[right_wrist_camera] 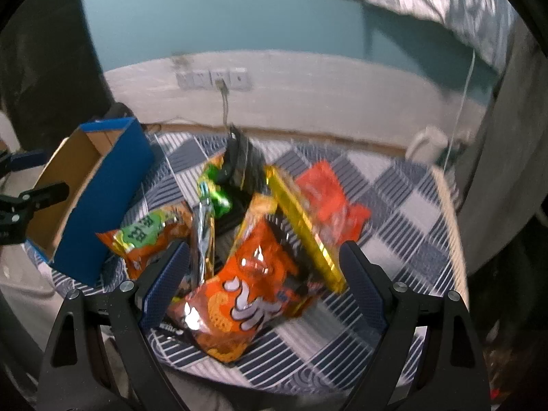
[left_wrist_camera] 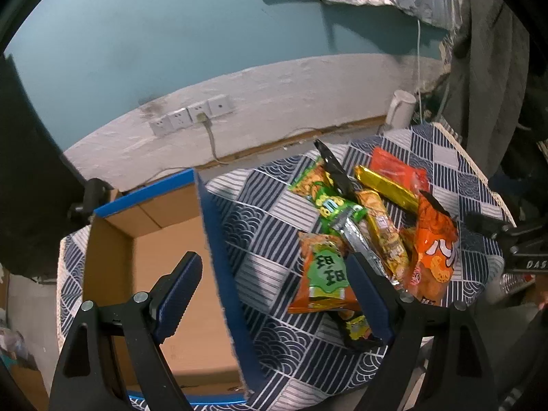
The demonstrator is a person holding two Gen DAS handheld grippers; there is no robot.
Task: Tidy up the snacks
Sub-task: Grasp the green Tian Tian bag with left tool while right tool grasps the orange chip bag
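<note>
A heap of snack packets lies on a round table with a blue-and-white patterned cloth (left_wrist_camera: 274, 212). I see a big orange packet (right_wrist_camera: 246, 291), an orange-green packet (left_wrist_camera: 325, 274), a gold bar packet (left_wrist_camera: 387, 185), a red packet (right_wrist_camera: 325, 198), a green packet (left_wrist_camera: 335, 205) and a black packet (right_wrist_camera: 239, 164). An open blue cardboard box (left_wrist_camera: 171, 274) stands to the left of the heap, nothing visible inside. My left gripper (left_wrist_camera: 274, 287) is open, straddling the box's right wall. My right gripper (right_wrist_camera: 263, 274) is open over the big orange packet, holding nothing.
A wall with a row of sockets (left_wrist_camera: 191, 116) and a hanging cable runs behind the table. A white kettle (left_wrist_camera: 400, 108) stands at the table's far right edge. Dark cloth hangs on the right. The right wrist view is motion-blurred.
</note>
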